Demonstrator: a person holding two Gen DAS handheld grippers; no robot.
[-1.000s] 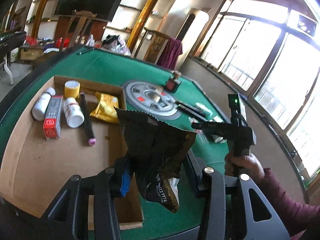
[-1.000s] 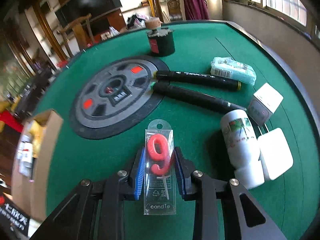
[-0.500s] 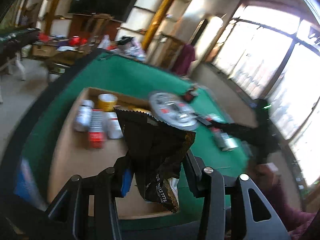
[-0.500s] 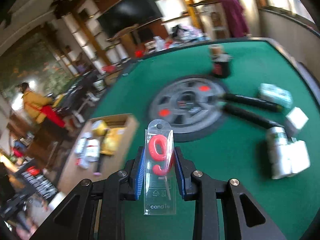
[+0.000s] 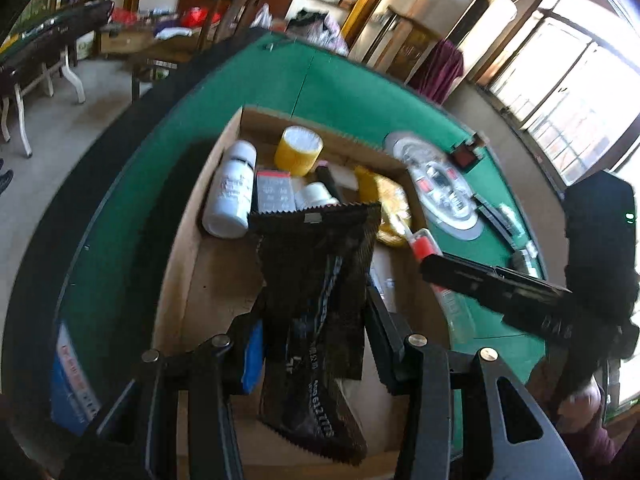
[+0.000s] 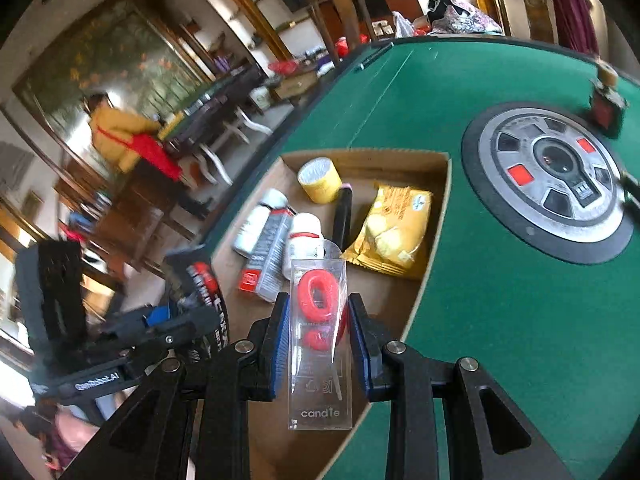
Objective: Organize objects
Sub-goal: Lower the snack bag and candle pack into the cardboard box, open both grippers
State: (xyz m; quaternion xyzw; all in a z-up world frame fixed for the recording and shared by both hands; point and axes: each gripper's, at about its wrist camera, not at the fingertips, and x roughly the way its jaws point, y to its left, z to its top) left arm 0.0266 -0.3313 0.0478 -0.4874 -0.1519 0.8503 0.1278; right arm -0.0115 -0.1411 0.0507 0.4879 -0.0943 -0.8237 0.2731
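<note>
- Black foil packet point(image 5: 316, 304) is clamped between the jaws of the left gripper point(image 5: 314, 344), hanging over the open cardboard box point(image 5: 182, 280).
- Right gripper point(image 6: 318, 344) is closed on a clear candle pack point(image 6: 320, 344) holding a red "9", above the box's near edge.
- Box contents: white bottles point(image 5: 232, 190), yellow tape roll point(image 6: 320, 180), yellow snack bag point(image 6: 394, 232), black marker point(image 6: 343, 212).
- Box rests on green felt table point(image 6: 520, 320), beside a round grey disc point(image 6: 556, 180).

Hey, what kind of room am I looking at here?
Probably a mahjong or games parlour: a green felt table with a round grey centre console, wooden chairs, and another green-topped table behind.
</note>
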